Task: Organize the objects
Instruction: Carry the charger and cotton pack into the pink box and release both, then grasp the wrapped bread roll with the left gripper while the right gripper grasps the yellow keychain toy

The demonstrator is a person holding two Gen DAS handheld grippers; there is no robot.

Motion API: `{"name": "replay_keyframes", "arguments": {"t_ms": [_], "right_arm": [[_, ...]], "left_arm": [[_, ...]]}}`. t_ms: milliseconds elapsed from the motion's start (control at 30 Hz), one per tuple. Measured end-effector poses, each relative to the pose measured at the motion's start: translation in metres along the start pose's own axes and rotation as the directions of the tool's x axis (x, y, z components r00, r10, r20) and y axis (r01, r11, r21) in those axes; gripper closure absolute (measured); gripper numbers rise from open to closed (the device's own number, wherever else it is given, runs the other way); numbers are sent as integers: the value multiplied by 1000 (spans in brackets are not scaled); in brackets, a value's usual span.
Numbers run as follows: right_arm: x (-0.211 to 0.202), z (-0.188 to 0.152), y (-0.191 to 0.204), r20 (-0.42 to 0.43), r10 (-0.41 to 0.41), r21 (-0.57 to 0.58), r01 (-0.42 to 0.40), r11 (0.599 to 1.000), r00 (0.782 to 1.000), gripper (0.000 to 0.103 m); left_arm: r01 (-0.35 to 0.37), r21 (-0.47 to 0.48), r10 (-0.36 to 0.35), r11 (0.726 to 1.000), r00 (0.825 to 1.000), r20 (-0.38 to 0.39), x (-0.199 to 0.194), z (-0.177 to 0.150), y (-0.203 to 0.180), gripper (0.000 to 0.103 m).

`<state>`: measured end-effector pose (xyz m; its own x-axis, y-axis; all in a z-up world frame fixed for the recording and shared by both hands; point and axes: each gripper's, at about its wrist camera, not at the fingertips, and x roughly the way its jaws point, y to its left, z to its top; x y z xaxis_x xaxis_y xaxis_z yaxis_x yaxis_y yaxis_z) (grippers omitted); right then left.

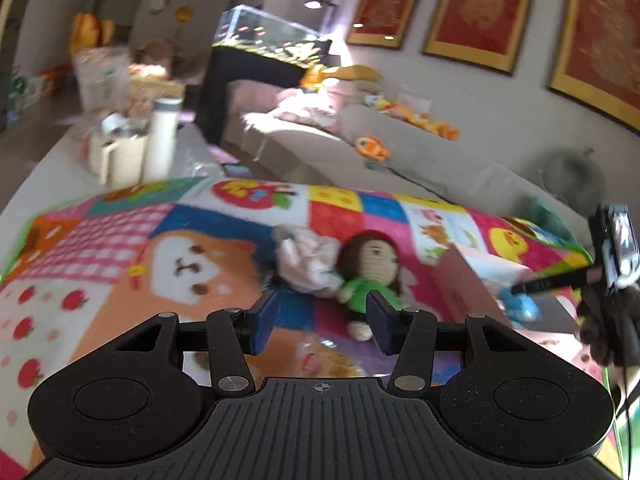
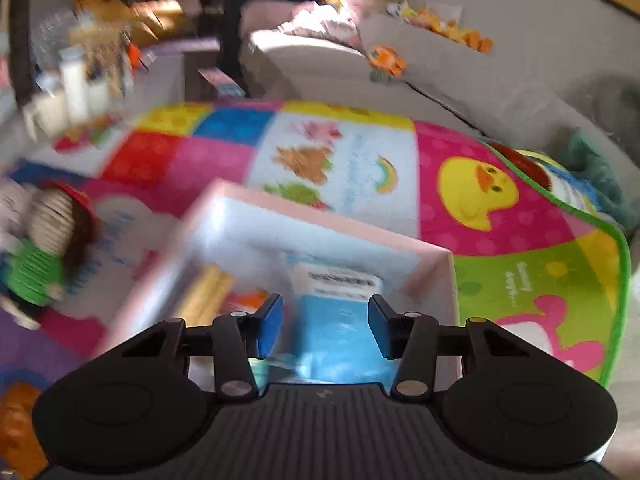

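From the left wrist, the far room is blurred: a sofa with small toys runs along the right wall under red framed pictures, a fish tank stands past it, and a white bottle and mug sit at the far left end of the table. A bright patchwork mat covers the near surface. On it lie a crocheted doll in green and, touching its left side, a crumpled pale wad too soft to identify. The left gripper hangs just short of the doll, fingers partly apart with nothing between them. At the right edge the right gripper is cut off by the frame, with a blue packet at its tip over a pink box. From the right wrist, motion blur smears the near left side; the doll shows only as a streak there. The box lies open below, its contents hard to read. The right gripper has its fingers pressed on a blue packet, white-labelled at the far end, over the box. The mat ends in a green border at the right, with bare table beyond and open mat far of the box.
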<state>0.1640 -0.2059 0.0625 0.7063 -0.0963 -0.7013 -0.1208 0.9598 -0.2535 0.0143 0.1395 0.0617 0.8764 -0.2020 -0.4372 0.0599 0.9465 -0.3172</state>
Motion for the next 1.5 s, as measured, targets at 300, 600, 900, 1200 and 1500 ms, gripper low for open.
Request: {"name": "replay_keyframes", "arguments": {"t_ms": [300, 600, 900, 1200, 1500], "right_arm": [[-48, -21, -10, 106, -2, 43, -3, 999, 994, 51], [-131, -109, 17, 186, 238, 7, -243, 970, 953, 18], [-91, -161, 10, 131, 192, 173, -213, 962, 973, 12], [-75, -176, -2, 119, 262, 285, -285, 915, 958, 0], [-74, -173, 4, 104, 243, 260, -263, 929, 964, 0]], "left_arm": [[-37, -29, 34, 999, 995, -91, 12, -21, 16, 50], [49, 27, -43, 998, 982, -183, 41, -36, -27, 50], [195, 191, -146, 962, 958, -246, 12, -46, -75, 51], [85, 191, -44, 978, 976, -212, 11, -27, -64, 51], [100, 416, 31, 904, 954, -297, 50, -51, -113, 47]]}}
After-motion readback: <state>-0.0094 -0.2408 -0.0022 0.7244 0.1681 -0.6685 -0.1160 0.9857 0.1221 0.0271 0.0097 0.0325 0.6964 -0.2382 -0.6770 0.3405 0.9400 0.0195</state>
